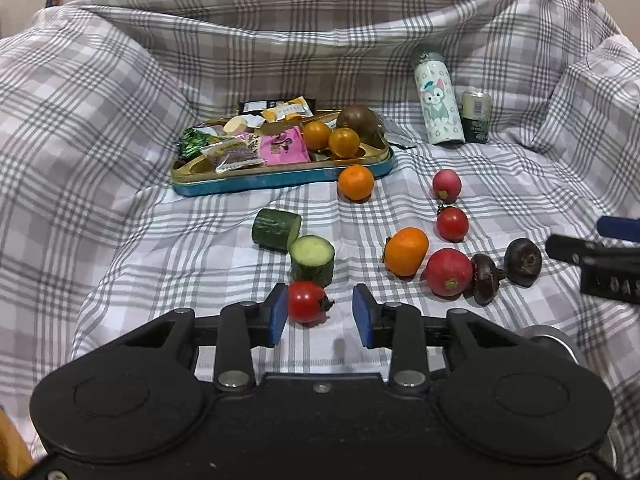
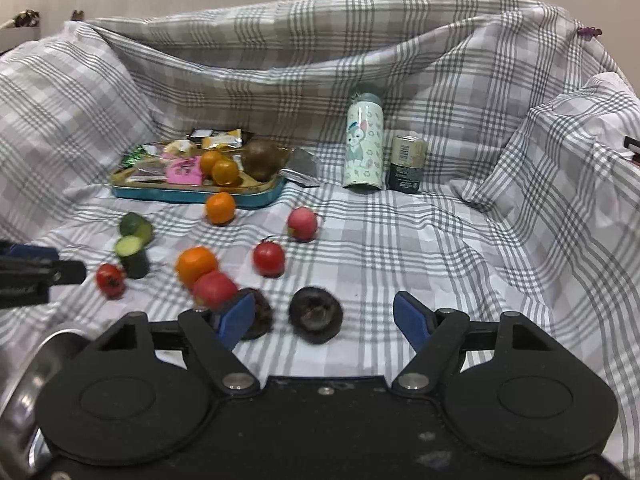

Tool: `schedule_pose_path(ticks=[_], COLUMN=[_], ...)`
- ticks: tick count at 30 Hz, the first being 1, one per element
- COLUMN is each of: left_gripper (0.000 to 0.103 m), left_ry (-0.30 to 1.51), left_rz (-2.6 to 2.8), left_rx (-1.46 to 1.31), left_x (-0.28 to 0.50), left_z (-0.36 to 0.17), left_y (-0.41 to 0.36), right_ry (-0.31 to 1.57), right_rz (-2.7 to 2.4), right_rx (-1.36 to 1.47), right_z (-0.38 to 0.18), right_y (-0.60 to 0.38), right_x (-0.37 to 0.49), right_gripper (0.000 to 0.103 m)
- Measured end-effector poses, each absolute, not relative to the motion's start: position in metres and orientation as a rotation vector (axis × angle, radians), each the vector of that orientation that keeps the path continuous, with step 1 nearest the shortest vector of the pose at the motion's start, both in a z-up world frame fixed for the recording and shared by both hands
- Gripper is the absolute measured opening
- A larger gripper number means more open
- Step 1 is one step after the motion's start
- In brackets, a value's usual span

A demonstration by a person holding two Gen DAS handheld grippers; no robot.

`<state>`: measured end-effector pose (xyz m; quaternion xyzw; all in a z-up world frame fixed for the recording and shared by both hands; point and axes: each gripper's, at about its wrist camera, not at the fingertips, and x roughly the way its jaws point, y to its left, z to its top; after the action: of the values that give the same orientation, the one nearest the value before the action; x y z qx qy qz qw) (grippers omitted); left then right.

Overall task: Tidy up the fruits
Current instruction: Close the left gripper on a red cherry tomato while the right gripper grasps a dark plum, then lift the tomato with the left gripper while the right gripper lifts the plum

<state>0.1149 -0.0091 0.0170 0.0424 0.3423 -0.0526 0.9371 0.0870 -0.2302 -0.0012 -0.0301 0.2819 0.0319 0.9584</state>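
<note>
My left gripper (image 1: 320, 314) hovers low over the checked cloth, jaws open. A small red tomato (image 1: 306, 302) lies between them beside the left pad, with a clear gap to the right pad. My right gripper (image 2: 324, 322) stands wide open around a dark round fruit (image 2: 316, 314); a second dark fruit (image 2: 256, 316) sits partly hidden behind its left finger. Loose on the cloth are an orange (image 1: 406, 250), a red radish (image 1: 448, 272), another tomato (image 1: 452, 223), a pink radish (image 1: 447, 185) and two cucumber pieces (image 1: 312, 258). A teal tray (image 1: 280, 178) holds two small oranges and a brown fruit.
Snack packets fill the tray's left half. One more orange (image 1: 356, 182) lies just in front of the tray. A cartoon-printed bottle (image 1: 438, 100) and a small can (image 1: 476, 116) stand at the back right. The cloth rises in folds on the left, back and right.
</note>
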Motion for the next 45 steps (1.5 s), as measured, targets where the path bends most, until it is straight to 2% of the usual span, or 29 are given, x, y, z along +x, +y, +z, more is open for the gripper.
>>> schedule_pose_path(ticks=[8, 13, 35, 41, 45], left_gripper=[0.044, 0.044, 0.050, 0.050, 0.050], left_ry=[0.725, 0.718, 0.761, 0.772, 0.774], left_rz=[-0.105, -0.086, -0.116, -0.114, -0.111], left_rx=[0.063, 0.015, 0.022, 0.019, 0.028], left_x=[0.135, 0.139, 0.151, 0.152, 0.152], left_z=[0.003, -0.005, -0.024, -0.025, -0.026], left_y=[-0.004, 0.005, 0.001, 0.001, 0.001], right_ry=[0.641, 0.641, 0.670, 0.668, 0.650], right_rz=[0.036, 0.054, 0.063, 0.093, 0.090], right_rx=[0.051, 0.074, 0.058, 0.054, 0.009], right_z=[-0.019, -0.029, -0.041, -0.040, -0.040], right_y=[-0.240, -0.237, -0.234, -0.231, -0.225], right_x=[0.133, 0.134, 0.147, 0.145, 0.142], right_gripper=[0.071, 0.063, 0.060, 0.046, 0.045])
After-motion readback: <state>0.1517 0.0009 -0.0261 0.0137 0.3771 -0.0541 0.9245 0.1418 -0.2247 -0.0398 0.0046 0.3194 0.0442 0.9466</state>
